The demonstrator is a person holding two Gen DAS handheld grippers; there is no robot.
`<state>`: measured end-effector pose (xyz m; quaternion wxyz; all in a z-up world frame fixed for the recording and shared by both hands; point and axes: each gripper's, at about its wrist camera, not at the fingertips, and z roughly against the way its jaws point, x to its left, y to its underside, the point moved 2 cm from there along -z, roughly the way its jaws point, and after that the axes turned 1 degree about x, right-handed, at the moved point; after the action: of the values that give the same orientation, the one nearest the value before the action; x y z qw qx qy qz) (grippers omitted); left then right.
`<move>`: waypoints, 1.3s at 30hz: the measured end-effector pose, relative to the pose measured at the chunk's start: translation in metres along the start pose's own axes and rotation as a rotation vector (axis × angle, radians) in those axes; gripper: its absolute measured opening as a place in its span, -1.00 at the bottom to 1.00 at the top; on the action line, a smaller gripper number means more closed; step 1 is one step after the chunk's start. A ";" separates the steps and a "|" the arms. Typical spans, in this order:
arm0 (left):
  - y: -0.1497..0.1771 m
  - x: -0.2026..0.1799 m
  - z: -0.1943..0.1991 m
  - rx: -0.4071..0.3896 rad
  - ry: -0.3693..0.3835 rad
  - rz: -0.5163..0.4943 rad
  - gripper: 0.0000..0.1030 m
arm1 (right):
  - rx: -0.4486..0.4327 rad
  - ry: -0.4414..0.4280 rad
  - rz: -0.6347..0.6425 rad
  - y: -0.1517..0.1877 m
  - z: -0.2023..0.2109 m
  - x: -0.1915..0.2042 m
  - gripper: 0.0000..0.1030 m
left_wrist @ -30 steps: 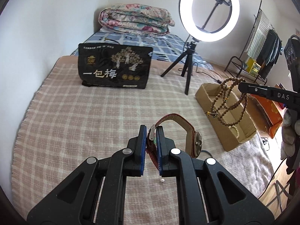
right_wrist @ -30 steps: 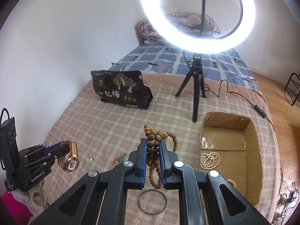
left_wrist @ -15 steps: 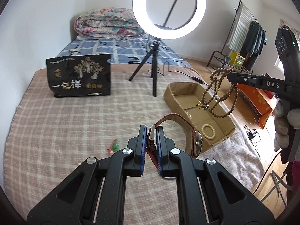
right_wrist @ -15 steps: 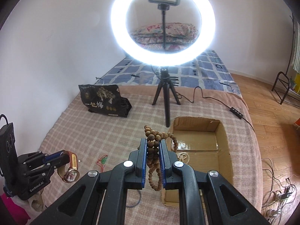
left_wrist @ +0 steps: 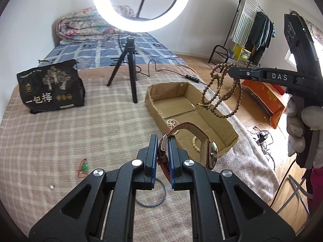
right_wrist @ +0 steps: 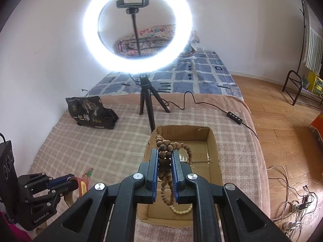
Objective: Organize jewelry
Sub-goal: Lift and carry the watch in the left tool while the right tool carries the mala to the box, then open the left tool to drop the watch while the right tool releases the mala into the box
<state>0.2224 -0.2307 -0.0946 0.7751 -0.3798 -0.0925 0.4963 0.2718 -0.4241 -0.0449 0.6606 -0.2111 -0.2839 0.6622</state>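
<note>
My left gripper (left_wrist: pixel 162 141) is shut on the strap of a red-brown wristwatch (left_wrist: pixel 203 143) and holds it in the air near the front end of an open cardboard box (left_wrist: pixel 150 102). My right gripper (right_wrist: pixel 165 153) is shut on a long brown wooden bead necklace (right_wrist: pixel 164 161); the necklace (left_wrist: pixel 220 92) hangs over the box (right_wrist: pixel 216 151). White bead bracelets (left_wrist: pixel 172 123) lie inside the box. In the right wrist view the left gripper (right_wrist: pixel 70 180) with the watch is at the lower left.
A ring light on a tripod (left_wrist: pixel 131 80) stands behind the box, its cable (right_wrist: pixel 212 106) running right. A black snack bag (left_wrist: pixel 50 86) sits far left. A dark hoop (left_wrist: pixel 155 199), a red-green trinket (left_wrist: pixel 83 166) and a tiny bead (left_wrist: pixel 51 187) lie on the checked blanket.
Both grippers have moved right toward the box with their loads. The bead necklace now hangs over the box, and the watch is near the box's front end.
</note>
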 end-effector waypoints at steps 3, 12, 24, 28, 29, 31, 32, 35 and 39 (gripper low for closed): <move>-0.003 -0.009 -0.011 0.009 0.016 -0.006 -0.84 | 0.002 0.006 -0.004 -0.002 -0.006 -0.009 -0.81; -0.012 -0.038 -0.045 0.024 0.038 -0.045 -0.84 | 0.018 0.021 -0.028 -0.009 -0.033 -0.035 -0.81; -0.017 -0.050 -0.071 0.036 0.021 -0.053 -0.84 | 0.048 0.021 -0.055 -0.010 -0.069 -0.055 -0.81; -0.017 -0.053 -0.077 0.042 0.020 -0.050 -0.84 | 0.058 0.017 -0.059 -0.010 -0.079 -0.057 -0.80; -0.018 -0.053 -0.078 0.042 0.021 -0.052 -0.84 | 0.061 0.016 -0.059 -0.010 -0.082 -0.058 -0.80; -0.017 -0.056 -0.080 0.043 0.022 -0.059 -0.84 | 0.065 0.015 -0.062 -0.010 -0.086 -0.059 -0.80; -0.017 -0.057 -0.081 0.043 0.022 -0.062 -0.84 | 0.067 0.013 -0.064 -0.009 -0.087 -0.060 -0.80; -0.017 -0.060 -0.082 0.045 0.028 -0.071 -0.84 | 0.073 0.007 -0.069 -0.009 -0.091 -0.061 -0.80; -0.016 -0.063 -0.082 0.043 0.028 -0.086 -0.81 | 0.083 0.000 -0.064 -0.008 -0.094 -0.060 -0.77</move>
<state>0.2455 -0.3283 -0.1258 0.8050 -0.3657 -0.0872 0.4589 0.3418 -0.4749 -0.1160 0.6895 -0.1743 -0.2629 0.6520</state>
